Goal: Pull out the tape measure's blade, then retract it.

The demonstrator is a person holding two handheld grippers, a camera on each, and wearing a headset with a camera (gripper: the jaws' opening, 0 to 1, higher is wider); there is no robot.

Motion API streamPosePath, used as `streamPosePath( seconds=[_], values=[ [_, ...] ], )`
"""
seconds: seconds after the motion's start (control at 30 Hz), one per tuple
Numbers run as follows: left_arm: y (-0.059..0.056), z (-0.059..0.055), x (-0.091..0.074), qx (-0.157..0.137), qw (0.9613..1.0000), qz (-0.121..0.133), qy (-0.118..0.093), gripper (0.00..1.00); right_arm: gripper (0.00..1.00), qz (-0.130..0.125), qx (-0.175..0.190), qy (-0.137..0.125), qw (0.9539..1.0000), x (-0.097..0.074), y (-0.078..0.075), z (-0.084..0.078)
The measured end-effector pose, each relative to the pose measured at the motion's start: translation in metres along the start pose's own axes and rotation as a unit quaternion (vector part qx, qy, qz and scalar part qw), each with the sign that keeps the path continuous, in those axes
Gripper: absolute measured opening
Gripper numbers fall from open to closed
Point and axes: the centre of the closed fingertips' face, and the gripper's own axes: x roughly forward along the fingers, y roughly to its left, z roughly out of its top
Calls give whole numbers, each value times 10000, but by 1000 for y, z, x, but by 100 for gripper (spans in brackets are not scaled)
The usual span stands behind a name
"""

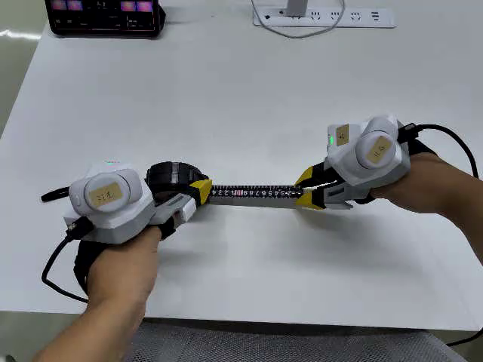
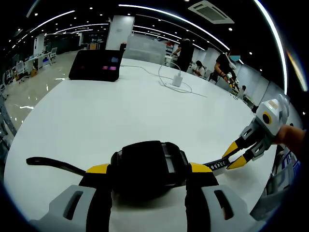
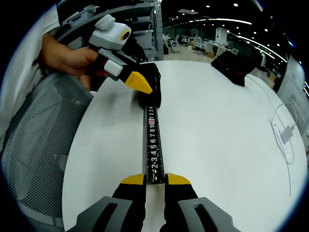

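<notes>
The left gripper (image 1: 190, 197) has its fingers closed against the two sides of the tape measure (image 1: 169, 178). Its round black case sits on the bench (image 1: 226, 98) and takes up the gap between the yellow tips in the left gripper view. From the case's mouth the blade (image 1: 253, 192) runs straight out to the right, numbers facing up. I cannot tell whether it rests on the top or hangs just above it. The right gripper (image 1: 305, 189) holds the far end. Its fingers are nearly together, pinched on the blade's tip, and in the right gripper view the strip comes in between the two yellow tips and ends there. The grippers stand well apart, joined by the drawn length.

All this lies near the bench's front edge, with a mesh chair (image 1: 264, 343) just past that edge. Behind the blade the white top is open far back to a dark tablet (image 1: 106, 15) at the far left and a power strip (image 1: 324, 16) at the far edge. Bare bench continues to the right of the right gripper.
</notes>
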Motion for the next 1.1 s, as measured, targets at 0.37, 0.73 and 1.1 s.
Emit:
streamPosePath(
  seconds=[0.37, 0.73, 1.1],
  values=[
    [-1, 0, -1, -24, 10000, -16, -7, 56, 10, 58, -17, -40, 10000, 8, 0, 8],
    [0, 1, -1, -70, 10000, -38, -1, 56, 10, 98, -24, -102, 9999, 15, 0, 19],
    [1, 1, -1, -122, 9999, -50, -4, 56, 10, 114, -38, -160, 9998, 22, -3, 27]
  ],
)
